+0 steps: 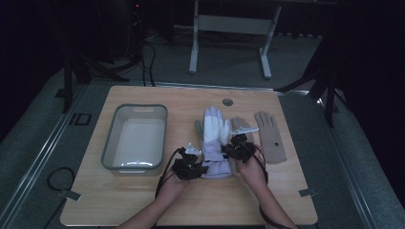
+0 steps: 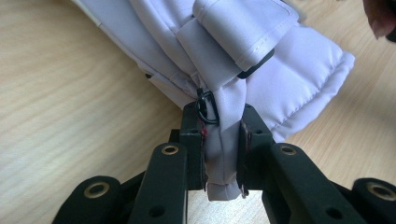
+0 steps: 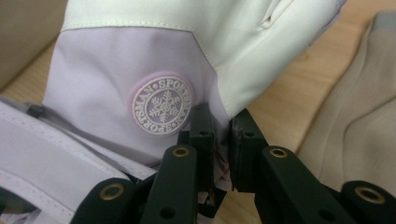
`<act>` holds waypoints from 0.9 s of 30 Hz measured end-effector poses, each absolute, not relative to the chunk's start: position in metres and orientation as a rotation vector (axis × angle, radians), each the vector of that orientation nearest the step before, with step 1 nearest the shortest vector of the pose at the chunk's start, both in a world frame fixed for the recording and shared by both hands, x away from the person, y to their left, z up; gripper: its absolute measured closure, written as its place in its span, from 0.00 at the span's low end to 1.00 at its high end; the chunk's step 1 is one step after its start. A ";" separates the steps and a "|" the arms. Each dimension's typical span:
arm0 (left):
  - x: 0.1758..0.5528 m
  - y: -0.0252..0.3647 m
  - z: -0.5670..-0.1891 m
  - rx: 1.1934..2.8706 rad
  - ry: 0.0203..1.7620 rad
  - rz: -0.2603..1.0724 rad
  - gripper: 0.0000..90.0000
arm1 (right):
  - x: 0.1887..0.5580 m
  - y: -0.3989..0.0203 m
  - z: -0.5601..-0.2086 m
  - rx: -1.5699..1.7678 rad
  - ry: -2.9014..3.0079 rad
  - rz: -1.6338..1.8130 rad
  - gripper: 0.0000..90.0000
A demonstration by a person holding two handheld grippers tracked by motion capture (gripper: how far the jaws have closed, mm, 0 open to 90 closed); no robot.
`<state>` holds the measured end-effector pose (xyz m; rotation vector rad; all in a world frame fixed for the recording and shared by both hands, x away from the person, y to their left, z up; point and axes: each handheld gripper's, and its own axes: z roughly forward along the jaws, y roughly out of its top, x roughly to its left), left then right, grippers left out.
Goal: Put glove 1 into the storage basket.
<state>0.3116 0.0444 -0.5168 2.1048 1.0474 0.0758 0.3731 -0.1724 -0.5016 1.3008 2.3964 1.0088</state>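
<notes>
The ski glove [image 1: 213,143] is lying mid-table and is being pinched at both sides of its cuff. Its near-left edge is being clamped by the left gripper [image 2: 223,154] (a fold bunched between the pads), its right edge by the right gripper [image 3: 220,140]. Beyond, a tan glove [image 1: 270,136] and a bin [image 1: 136,136] are lying.

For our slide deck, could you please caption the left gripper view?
Left tool shut on a fold of the lavender ski glove's cuff edge, over the wooden table.
</notes>
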 end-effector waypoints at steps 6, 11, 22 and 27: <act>0.316 0.055 -0.497 2.110 1.034 0.094 0.85 | 0.374 -0.164 -0.482 1.269 2.372 1.041 0.91; 0.320 0.067 -0.477 2.116 1.022 0.121 0.85 | 0.375 -0.156 -0.465 1.249 2.354 1.078 0.91; 0.324 0.103 -0.441 2.112 1.031 0.175 0.85 | 0.384 -0.120 -0.430 1.150 2.353 1.114 0.90; 0.323 0.121 -0.429 2.105 1.044 0.206 0.85 | 0.389 -0.102 -0.418 1.124 2.362 1.150 0.90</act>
